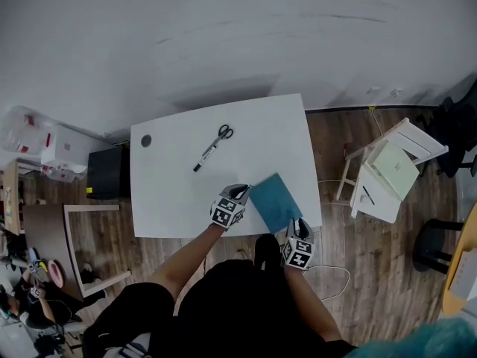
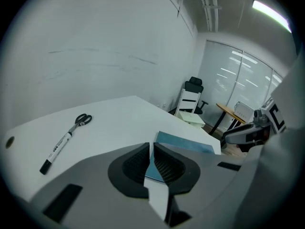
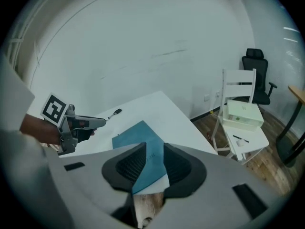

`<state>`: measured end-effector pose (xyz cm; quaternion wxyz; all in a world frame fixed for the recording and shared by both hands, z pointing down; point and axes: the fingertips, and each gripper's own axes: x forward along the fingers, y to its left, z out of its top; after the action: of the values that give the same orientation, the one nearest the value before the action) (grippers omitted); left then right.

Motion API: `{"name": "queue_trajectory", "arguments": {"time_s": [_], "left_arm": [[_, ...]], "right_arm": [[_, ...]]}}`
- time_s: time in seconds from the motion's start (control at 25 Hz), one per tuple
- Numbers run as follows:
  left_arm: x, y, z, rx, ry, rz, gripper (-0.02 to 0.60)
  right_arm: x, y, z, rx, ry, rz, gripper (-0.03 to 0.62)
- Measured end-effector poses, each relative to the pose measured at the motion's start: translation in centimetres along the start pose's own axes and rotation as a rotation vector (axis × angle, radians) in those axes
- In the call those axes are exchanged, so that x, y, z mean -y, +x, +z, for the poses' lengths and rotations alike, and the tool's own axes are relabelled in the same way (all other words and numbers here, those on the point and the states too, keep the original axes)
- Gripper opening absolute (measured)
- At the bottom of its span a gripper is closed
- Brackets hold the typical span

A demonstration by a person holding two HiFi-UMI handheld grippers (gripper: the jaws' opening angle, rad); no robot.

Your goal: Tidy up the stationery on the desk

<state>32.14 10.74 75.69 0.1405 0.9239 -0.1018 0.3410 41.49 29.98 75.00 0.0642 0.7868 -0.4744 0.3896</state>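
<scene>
Upper centre of table (image 1: 168, 192): marker (image 1: 206, 157) and scissors (image 1: 224, 132), end to end, lying lower left to upper right. Lower right edge: left tool (image 2: 151, 150) nipped onto teal notebook (image 1: 276, 202), long axis upper left to lower right. Right tool (image 3: 153, 152) parted, notebook's corner between.

Cool, even light fills the room. A ceiling strip lamp (image 2: 271, 11) glares overhead. The white desk (image 1: 186, 185) is bright with faint shadows. Picture edges bend and darken, and the near foreground looks soft.
</scene>
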Motion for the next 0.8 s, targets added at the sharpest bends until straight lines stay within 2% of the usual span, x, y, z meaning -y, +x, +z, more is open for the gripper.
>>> {"name": "queue_trajectory", "arguments": {"time_s": [0.16, 0.28, 0.52, 0.8], "left_arm": [[-0.6, 2.5, -0.6, -0.046, 0.002, 0.002, 0.019], [-0.5, 4.0, -0.9, -0.074, -0.001, -0.020, 0.054], [-1.1, 5.9, -1.1, -0.103, -0.034, -0.027, 0.071], [-0.4, 6.9, -1.8, -0.152, -0.012, -0.074, 0.086]], "right_arm": [[1.9, 1.7, -1.6, -0.065, 0.098, -0.012, 0.106], [2.5, 2.7, -2.8, -0.118, 0.167, -0.012, 0.118], [2.5, 4.0, -3.6, -0.181, 0.150, -0.007, 0.136], [3.1, 3.7, -4.7, -0.222, 0.225, -0.053, 0.144]]}}
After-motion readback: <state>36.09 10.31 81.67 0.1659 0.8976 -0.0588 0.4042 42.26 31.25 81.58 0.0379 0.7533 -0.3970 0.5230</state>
